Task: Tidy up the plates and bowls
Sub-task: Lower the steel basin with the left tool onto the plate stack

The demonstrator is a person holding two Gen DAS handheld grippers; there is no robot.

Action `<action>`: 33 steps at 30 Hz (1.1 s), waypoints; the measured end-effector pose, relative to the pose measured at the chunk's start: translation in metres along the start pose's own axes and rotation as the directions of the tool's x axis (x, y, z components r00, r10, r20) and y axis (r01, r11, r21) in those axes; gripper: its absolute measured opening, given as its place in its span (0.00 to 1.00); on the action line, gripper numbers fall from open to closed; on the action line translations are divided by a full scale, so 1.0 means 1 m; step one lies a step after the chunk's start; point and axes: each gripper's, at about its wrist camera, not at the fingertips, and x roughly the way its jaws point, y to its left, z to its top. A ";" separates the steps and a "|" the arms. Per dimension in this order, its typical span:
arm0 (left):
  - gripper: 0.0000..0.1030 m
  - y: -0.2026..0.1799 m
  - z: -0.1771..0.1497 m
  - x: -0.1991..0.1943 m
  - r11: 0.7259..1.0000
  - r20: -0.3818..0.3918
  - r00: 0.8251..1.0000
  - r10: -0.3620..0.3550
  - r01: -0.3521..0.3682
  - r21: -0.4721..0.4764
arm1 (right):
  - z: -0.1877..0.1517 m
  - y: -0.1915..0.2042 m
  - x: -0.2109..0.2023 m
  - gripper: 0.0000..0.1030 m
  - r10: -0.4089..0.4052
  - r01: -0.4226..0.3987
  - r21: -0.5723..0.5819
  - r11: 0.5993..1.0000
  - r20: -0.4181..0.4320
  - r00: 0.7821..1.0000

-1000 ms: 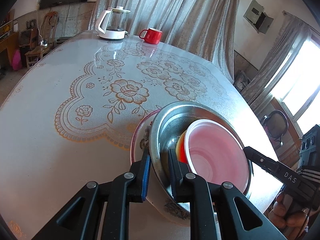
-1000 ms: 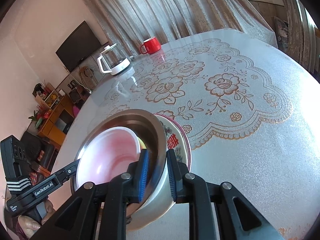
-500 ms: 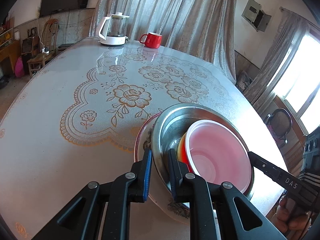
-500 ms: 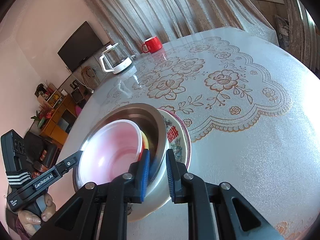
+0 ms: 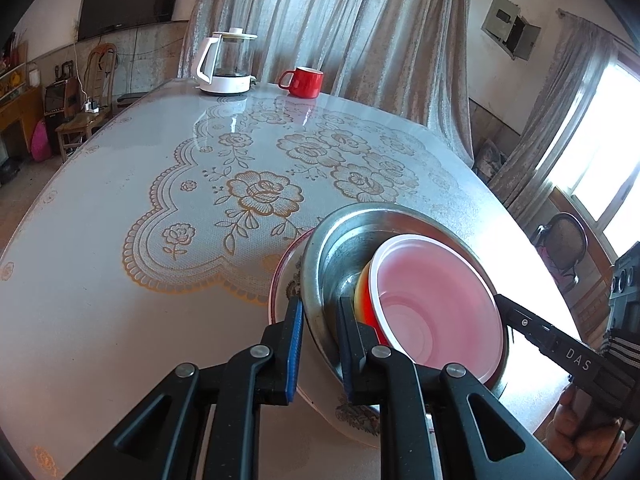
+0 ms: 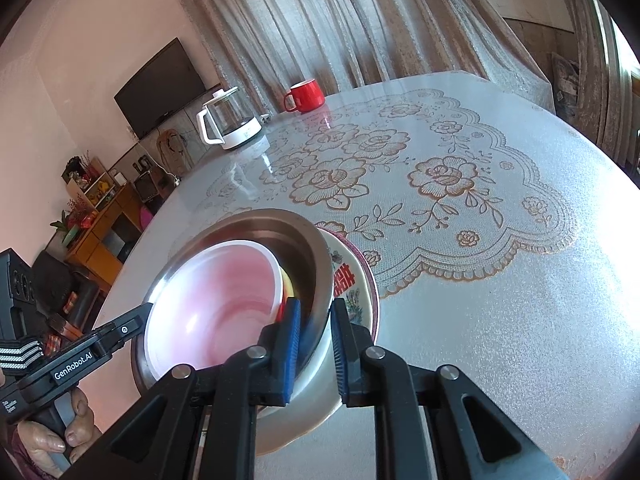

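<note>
Two grippers clamp opposite rims of steel bowl (image 5: 340,252), lower centre frame: left gripper (image 5: 318,346), right gripper (image 6: 314,342), jaws nearly closed. Pink bowl (image 5: 436,308) nested inside, plate (image 6: 360,284) beneath. Stack prob heavy, slippery, plate fragile; keep rim hold.

Pink bowl (image 5: 432,304) inside silver steel bowl (image 5: 340,252); floral-rimmed white plate (image 6: 356,284) beneath; gold-rose tablecloth (image 5: 256,196); red mug (image 5: 302,81).
</note>
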 end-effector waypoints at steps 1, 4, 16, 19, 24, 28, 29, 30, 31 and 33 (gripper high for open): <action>0.16 0.000 0.000 0.000 1.000 -0.001 1.000 -0.001 0.001 0.001 | 0.000 0.000 -0.001 0.14 -0.001 0.001 0.001 1.000 -0.003 1.000; 0.16 0.000 0.000 -0.001 1.000 0.001 1.000 0.000 0.000 0.001 | 0.000 -0.002 -0.001 0.14 0.009 -0.009 0.013 1.000 -0.008 1.000; 0.17 0.000 -0.001 -0.001 1.000 0.002 1.000 0.007 -0.007 -0.004 | -0.003 -0.001 -0.003 0.16 0.023 -0.023 0.033 0.999 -0.019 1.000; 0.17 0.000 -0.001 -0.002 1.000 0.001 1.000 0.006 -0.006 -0.006 | -0.004 -0.001 -0.003 0.16 0.025 -0.025 0.035 0.999 -0.020 0.999; 0.17 -0.001 -0.002 -0.004 1.000 0.005 1.000 0.012 -0.012 -0.005 | -0.005 0.000 -0.004 0.17 0.023 -0.023 0.032 0.999 -0.019 1.000; 0.17 -0.001 -0.002 -0.007 1.000 0.011 1.000 0.018 -0.017 -0.008 | -0.005 0.000 -0.004 0.17 0.022 -0.021 0.035 0.999 -0.020 1.000; 0.17 -0.001 -0.002 -0.008 1.000 0.013 1.000 0.020 -0.020 -0.009 | -0.006 0.000 -0.005 0.17 0.021 -0.021 0.035 0.999 -0.019 1.000; 0.17 -0.001 -0.002 -0.009 1.000 0.016 1.000 0.022 -0.022 -0.010 | -0.006 0.001 -0.005 0.17 0.021 -0.020 0.035 0.999 -0.020 1.000; 0.17 -0.001 -0.003 -0.010 1.000 0.019 1.000 0.023 -0.023 -0.013 | -0.007 0.001 -0.005 0.18 0.021 -0.020 0.035 0.999 -0.020 1.000; 0.17 -0.001 -0.003 -0.012 1.000 0.022 0.999 0.026 -0.025 -0.017 | -0.008 0.002 -0.006 0.18 0.018 -0.017 0.036 0.999 -0.021 1.000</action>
